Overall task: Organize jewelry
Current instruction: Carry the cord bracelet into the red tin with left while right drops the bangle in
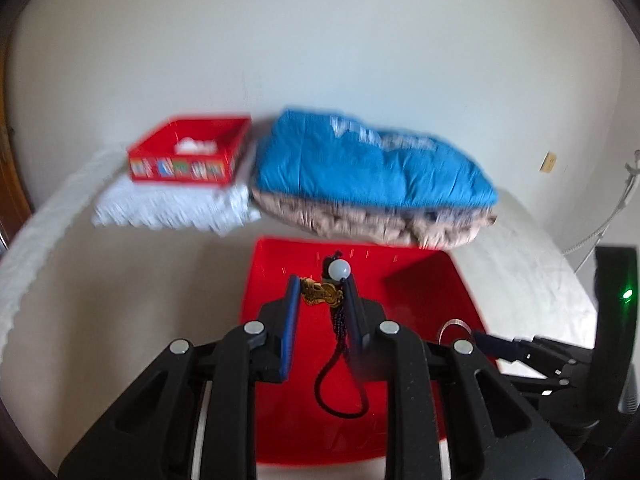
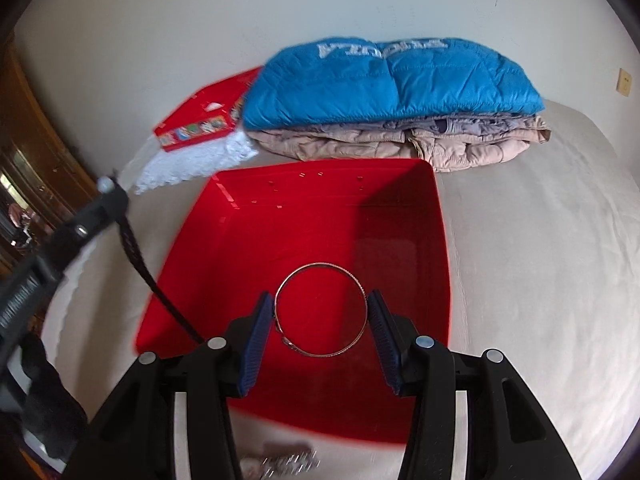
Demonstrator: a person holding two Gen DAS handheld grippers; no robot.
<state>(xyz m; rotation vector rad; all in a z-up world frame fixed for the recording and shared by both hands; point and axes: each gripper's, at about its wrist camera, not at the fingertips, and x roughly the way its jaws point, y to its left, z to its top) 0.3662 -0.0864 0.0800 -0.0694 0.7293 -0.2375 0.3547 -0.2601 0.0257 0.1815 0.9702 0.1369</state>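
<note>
The left gripper (image 1: pixel 322 292) is clamped on a gold-coloured charm with a pale round bead and a dangling black cord loop (image 1: pixel 326 294), held above the large shallow red plastic tray (image 2: pixel 248 240) on the beige bedspread (image 2: pixel 540 280). The right gripper (image 2: pixel 320 312) grasps a thin silver metal bangle (image 2: pixel 320 308) between its blue pads, also over the tray (a folded blue quilted jacket (image 2: pixel 392 80) lies behind)
</note>
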